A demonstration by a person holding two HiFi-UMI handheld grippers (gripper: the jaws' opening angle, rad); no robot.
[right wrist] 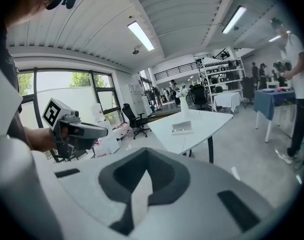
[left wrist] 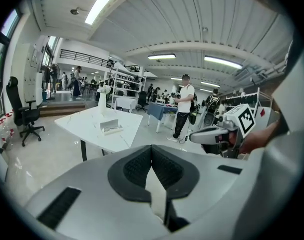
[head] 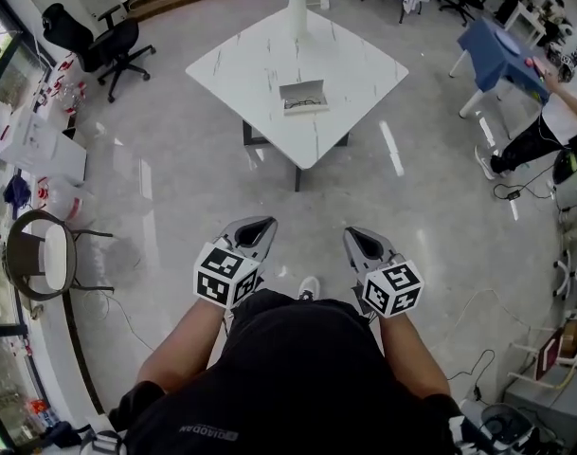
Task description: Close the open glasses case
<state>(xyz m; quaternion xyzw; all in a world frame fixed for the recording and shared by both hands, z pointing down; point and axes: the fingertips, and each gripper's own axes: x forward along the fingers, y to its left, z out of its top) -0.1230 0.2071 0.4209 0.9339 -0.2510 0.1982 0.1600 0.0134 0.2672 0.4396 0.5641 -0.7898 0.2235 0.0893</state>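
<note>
The open glasses case [head: 304,96] lies on a white marble table [head: 260,60] well ahead of me, its lid raised. It also shows small and far off as the case [left wrist: 111,127] in the left gripper view and the case [right wrist: 182,127] in the right gripper view. My left gripper [head: 253,225] and right gripper [head: 357,235] are held close to my body over the floor, far short of the table. Both are shut with nothing between the jaws. The left gripper [left wrist: 152,149] and the right gripper [right wrist: 146,152] point toward the table.
A white vase of flowers [head: 298,3] stands at the table's far corner. A black office chair [head: 99,38] is at the far left, and a round chair [head: 40,255] stands nearer on the left. A blue table [head: 496,50] and a person [head: 551,117] are at the right.
</note>
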